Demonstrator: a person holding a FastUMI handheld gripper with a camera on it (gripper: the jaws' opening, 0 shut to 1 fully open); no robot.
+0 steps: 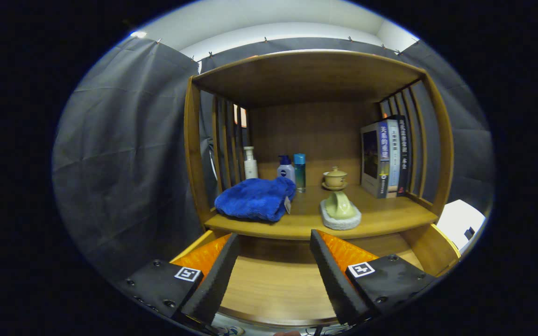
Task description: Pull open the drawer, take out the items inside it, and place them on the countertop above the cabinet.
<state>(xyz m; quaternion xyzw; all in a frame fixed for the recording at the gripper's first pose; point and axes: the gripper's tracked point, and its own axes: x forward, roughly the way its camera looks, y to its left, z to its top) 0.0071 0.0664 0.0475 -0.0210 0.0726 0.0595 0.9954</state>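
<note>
Jaws apart, empty, above open wooden drawer [273, 284]; gripper [273, 275].

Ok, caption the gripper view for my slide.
Open hand-held gripper over pulled-out drawer, facing blue towel on countertop.

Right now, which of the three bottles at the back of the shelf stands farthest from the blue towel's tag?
The white pump bottle, beside the side slats behind the blue towel. The white bottle with blue cap and the teal bottle stand together near the tag. The gripper is open.
</note>
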